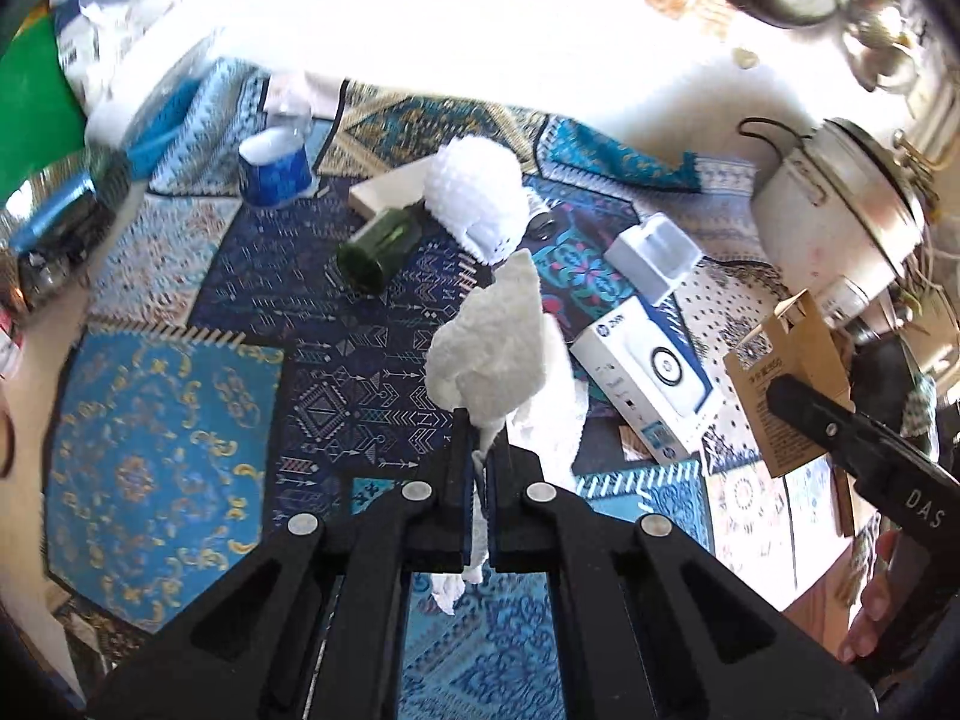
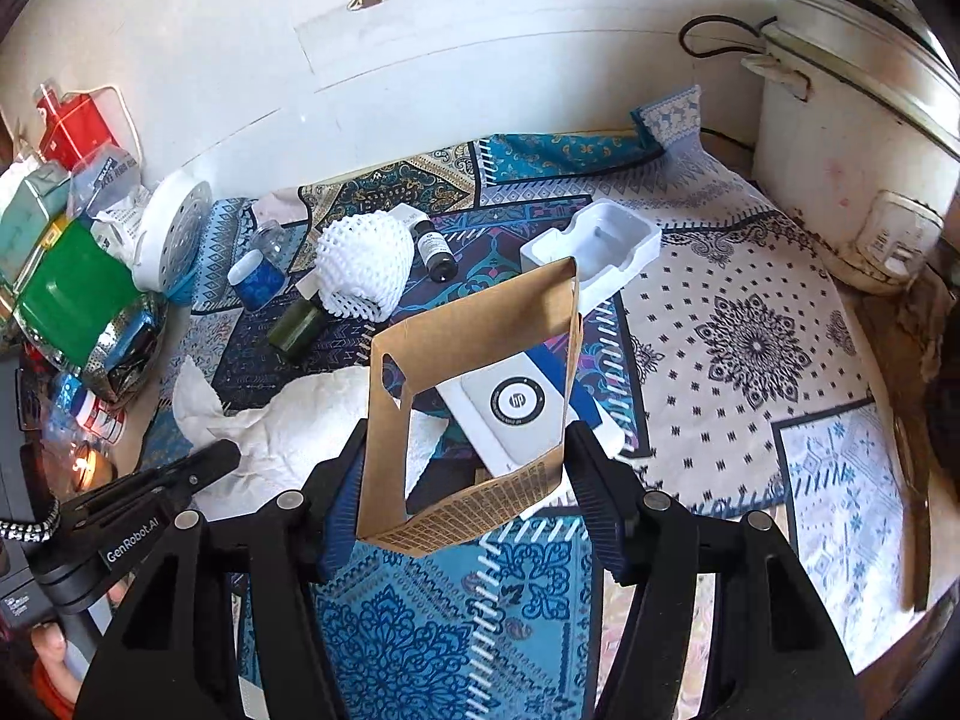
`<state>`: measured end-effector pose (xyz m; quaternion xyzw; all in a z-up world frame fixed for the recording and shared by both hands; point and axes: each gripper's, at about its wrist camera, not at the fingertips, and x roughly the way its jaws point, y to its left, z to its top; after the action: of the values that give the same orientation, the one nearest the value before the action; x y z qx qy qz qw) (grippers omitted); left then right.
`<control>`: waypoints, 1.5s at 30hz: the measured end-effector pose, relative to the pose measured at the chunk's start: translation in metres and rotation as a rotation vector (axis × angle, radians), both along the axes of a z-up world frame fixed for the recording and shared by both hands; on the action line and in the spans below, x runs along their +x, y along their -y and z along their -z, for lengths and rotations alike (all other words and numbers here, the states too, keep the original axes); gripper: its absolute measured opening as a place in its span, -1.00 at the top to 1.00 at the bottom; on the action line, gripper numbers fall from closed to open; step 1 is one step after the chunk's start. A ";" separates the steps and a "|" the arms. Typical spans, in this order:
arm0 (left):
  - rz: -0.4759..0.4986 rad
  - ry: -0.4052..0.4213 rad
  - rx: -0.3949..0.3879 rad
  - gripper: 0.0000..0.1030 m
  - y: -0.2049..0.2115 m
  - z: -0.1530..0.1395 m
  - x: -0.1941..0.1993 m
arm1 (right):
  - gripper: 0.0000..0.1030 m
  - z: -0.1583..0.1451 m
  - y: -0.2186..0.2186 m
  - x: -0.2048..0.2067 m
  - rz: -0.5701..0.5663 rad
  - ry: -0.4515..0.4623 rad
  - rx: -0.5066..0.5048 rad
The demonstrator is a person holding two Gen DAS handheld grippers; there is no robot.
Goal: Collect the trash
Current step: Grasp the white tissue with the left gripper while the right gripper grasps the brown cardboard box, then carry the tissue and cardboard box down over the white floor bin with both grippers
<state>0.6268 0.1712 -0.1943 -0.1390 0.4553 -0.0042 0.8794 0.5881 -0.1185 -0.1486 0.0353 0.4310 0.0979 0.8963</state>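
Observation:
My left gripper (image 1: 479,450) is shut on a crumpled white paper towel (image 1: 498,348), which stands up out of the jaws and hangs above the patterned cloth (image 1: 162,450). My right gripper (image 2: 468,480) is shut on a flattened brown cardboard sleeve (image 2: 474,360), with a pad pressing on each side and the sleeve lifted clear of the cloth. In the right wrist view the left gripper (image 2: 228,453) is at the lower left with the paper towel (image 2: 288,420). In the left wrist view, the cardboard sleeve (image 1: 786,372) is at the right edge.
On the cloth lie a white foam fruit net (image 2: 366,264), a green bottle (image 2: 297,327), a small dark bottle (image 2: 435,252), a white printed box (image 2: 522,408), a white plastic tray insert (image 2: 600,246) and a blue-labelled water bottle (image 2: 258,276). A rice cooker (image 2: 852,138) stands far right; clutter is piled at left.

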 end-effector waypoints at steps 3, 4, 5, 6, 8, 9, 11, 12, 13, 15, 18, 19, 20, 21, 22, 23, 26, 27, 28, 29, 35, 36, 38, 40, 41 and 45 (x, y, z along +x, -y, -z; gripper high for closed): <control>0.042 0.037 -0.002 0.97 -0.001 -0.017 -0.020 | -0.14 -0.006 -0.004 -0.026 0.030 0.020 0.001; 0.056 0.047 0.001 0.97 0.000 -0.023 -0.027 | -0.14 -0.008 -0.005 -0.034 0.037 0.025 0.001; 0.068 0.056 0.009 0.97 0.001 -0.027 -0.035 | -0.14 -0.009 -0.005 -0.043 0.041 0.028 0.003; 0.077 0.062 0.017 0.97 0.002 -0.031 -0.042 | -0.14 -0.011 -0.006 -0.051 0.043 0.030 0.005; 0.094 0.077 0.022 0.97 0.006 -0.039 -0.057 | -0.14 -0.013 -0.007 -0.066 0.041 0.033 0.003; 0.100 0.084 0.024 0.97 0.008 -0.042 -0.065 | -0.14 -0.014 -0.007 -0.075 0.038 0.038 -0.001; 0.109 0.098 0.027 0.97 0.015 -0.047 -0.081 | -0.14 -0.015 -0.007 -0.089 0.032 0.041 -0.008; 0.113 0.103 0.027 0.97 0.018 -0.049 -0.089 | -0.14 -0.016 -0.007 -0.096 0.029 0.041 -0.008; 0.115 0.107 0.026 0.97 0.022 -0.050 -0.097 | -0.14 -0.016 -0.007 -0.102 0.025 0.040 -0.009; 0.115 0.110 0.021 0.97 0.030 -0.052 -0.113 | -0.14 -0.016 -0.005 -0.115 0.016 0.041 -0.012; 0.107 0.115 0.010 0.97 0.038 -0.054 -0.134 | -0.14 -0.016 -0.001 -0.133 -0.003 0.043 -0.013; 0.102 0.117 0.007 0.97 0.042 -0.055 -0.141 | -0.14 -0.015 0.003 -0.139 -0.009 0.044 -0.013; 0.095 0.119 0.006 0.97 0.046 -0.056 -0.148 | -0.14 -0.015 0.006 -0.145 -0.016 0.044 -0.012; 0.087 0.122 0.007 0.97 0.050 -0.057 -0.156 | -0.14 -0.015 0.008 -0.151 -0.021 0.044 -0.012; 0.079 0.124 0.008 0.97 0.054 -0.058 -0.162 | -0.14 -0.014 0.012 -0.157 -0.028 0.045 -0.010; 0.070 0.125 0.008 0.97 0.058 -0.058 -0.169 | -0.14 -0.014 0.017 -0.163 -0.037 0.045 -0.006; 0.040 0.126 0.006 0.97 0.071 -0.059 -0.192 | -0.14 -0.012 0.031 -0.183 -0.058 0.040 -0.005; 0.032 0.126 0.005 0.97 0.076 -0.059 -0.199 | -0.14 -0.011 0.035 -0.190 -0.065 0.036 -0.006; 0.024 0.124 0.006 0.97 0.082 -0.059 -0.208 | -0.14 -0.009 0.040 -0.197 -0.072 0.031 -0.007; 0.018 0.123 0.008 0.97 0.088 -0.058 -0.215 | -0.14 -0.008 0.046 -0.204 -0.079 0.025 -0.008; 0.000 0.112 0.034 0.97 0.123 -0.043 -0.255 | -0.14 0.012 0.071 -0.238 -0.122 -0.003 -0.034; -0.004 0.101 0.030 0.97 0.129 -0.039 -0.260 | -0.14 0.018 0.075 -0.241 -0.125 -0.016 -0.034; -0.009 0.073 0.017 0.97 0.138 -0.028 -0.269 | -0.14 0.030 0.081 -0.247 -0.130 -0.048 -0.028; -0.010 0.038 0.012 0.97 0.145 -0.014 -0.276 | -0.14 0.044 0.088 -0.252 -0.136 -0.078 -0.021; -0.012 0.018 0.012 0.97 0.149 -0.006 -0.279 | -0.14 0.052 0.090 -0.254 -0.141 -0.094 -0.020; -0.012 -0.078 -0.006 0.97 0.160 0.037 -0.287 | -0.14 0.089 0.096 -0.258 -0.157 -0.162 -0.023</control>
<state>0.3396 0.0111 -0.2309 -0.1442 0.4885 0.0050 0.8606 0.3297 -0.2146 -0.2377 -0.0013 0.5046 0.1595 0.8485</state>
